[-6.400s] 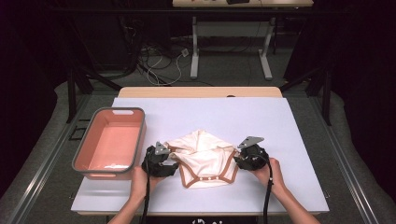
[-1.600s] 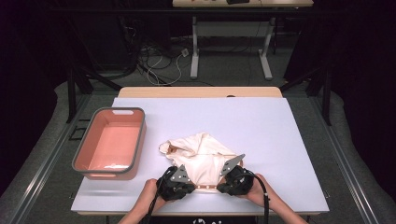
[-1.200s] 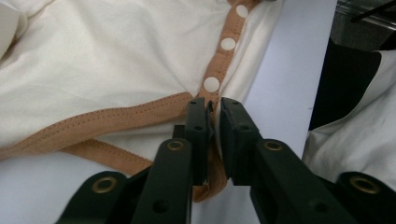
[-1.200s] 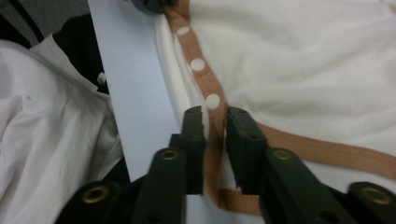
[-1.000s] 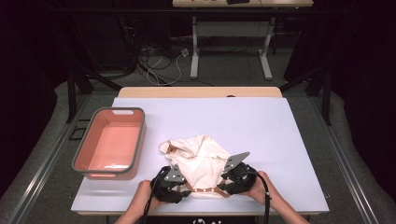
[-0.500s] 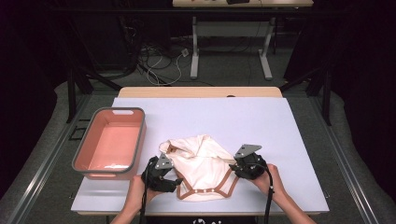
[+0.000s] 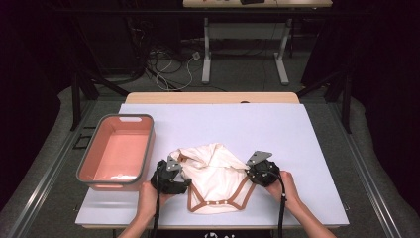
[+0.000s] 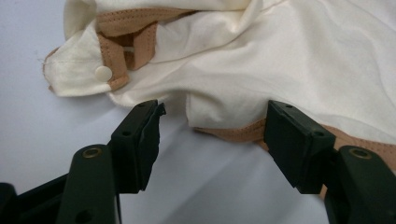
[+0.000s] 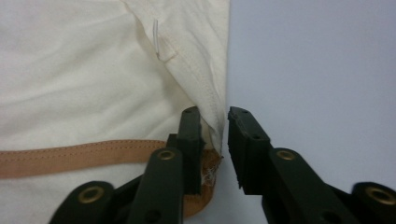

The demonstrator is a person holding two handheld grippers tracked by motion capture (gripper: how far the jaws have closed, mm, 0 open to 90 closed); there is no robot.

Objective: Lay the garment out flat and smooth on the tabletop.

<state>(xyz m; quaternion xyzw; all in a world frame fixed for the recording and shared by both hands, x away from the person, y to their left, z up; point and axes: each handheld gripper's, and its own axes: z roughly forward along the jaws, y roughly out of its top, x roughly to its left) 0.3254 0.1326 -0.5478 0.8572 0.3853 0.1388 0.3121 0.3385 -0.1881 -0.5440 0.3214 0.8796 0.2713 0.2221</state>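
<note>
Cream cotton bodysuit with tan trim [image 7: 218,178] could bunch if I pull: left gripper [image 8: 210,140] gapes wide, right gripper [image 9: 215,133] barely parted, cloth loose.

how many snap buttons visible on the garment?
4: three in a row along the garment's tan bottom hem, one on a tab by the left gripper. Folds may hide more.

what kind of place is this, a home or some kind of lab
Probably a lab or recording workspace, not a home: a white-topped table ringed by dark curtains, loose cables on the floor behind it, and a cream garment laid out beside a pink bin for handheld-gripper work.
</note>
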